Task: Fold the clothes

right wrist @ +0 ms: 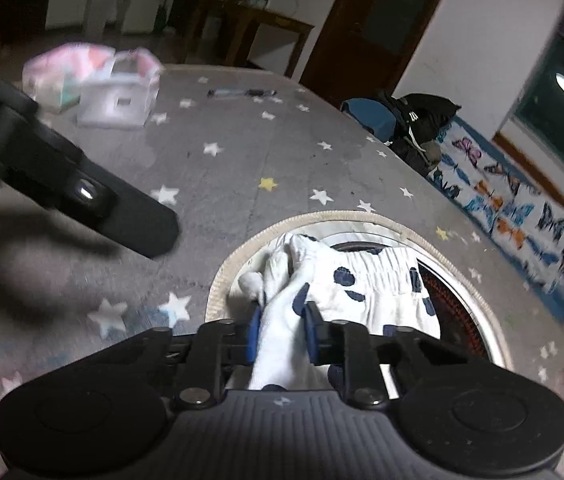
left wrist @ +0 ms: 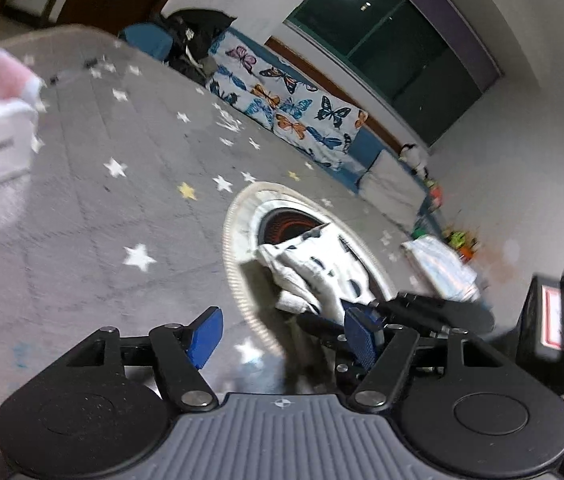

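1. Left wrist view: the left hand-held gripper (left wrist: 283, 338) is spread, holding nothing, above the grey star rug (left wrist: 94, 216). One spotted white garment (left wrist: 313, 268) lies crumpled on one round mat (left wrist: 238, 240). One folded cloth (left wrist: 439, 268) sits near the wall. The spread pads could catch rug or mat instead of cloth.
2. Right wrist view: the right hand-held gripper (right wrist: 282, 330) pinches a bunched fold of the garment (right wrist: 365, 284). One white box (right wrist: 116, 98) stands far off. Gripping a bunch, not an edge, may drag layers together and spoil the fold.
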Available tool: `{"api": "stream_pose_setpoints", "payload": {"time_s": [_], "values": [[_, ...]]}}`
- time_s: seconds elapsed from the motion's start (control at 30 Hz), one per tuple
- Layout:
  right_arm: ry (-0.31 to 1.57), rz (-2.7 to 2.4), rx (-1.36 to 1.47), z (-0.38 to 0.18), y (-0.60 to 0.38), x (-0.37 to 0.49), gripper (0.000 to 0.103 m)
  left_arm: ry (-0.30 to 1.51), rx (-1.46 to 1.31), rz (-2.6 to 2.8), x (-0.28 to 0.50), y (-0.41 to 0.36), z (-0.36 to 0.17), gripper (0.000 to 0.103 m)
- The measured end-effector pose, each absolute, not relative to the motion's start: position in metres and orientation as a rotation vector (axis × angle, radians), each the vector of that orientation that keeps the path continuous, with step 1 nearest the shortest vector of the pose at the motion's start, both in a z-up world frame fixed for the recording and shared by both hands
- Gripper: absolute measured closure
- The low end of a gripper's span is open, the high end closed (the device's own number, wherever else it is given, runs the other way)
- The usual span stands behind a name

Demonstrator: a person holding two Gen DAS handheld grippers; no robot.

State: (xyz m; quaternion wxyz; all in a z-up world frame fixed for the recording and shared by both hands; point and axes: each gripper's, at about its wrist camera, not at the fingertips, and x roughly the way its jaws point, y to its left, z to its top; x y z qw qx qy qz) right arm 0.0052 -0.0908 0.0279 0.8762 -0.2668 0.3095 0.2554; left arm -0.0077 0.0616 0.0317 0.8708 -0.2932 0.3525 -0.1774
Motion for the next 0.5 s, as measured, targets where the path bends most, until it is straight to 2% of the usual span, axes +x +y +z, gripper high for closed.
{"api": "stream_pose_setpoints", "payload": {"time_s": [0.23, 0.5], "values": [[0.652, 0.565, -0.388, 0.044, -0.123, 0.006, 0.089, 0.801, -0.793, -0.417, 0.013, 0.047, 0.012, 0.025], [0.649, 0.576, -0.333, 0.048, -0.143, 0.004, 0.091, 0.848, -0.899, -0.387, 0.032, 0.039, -0.004, 0.025]]}}
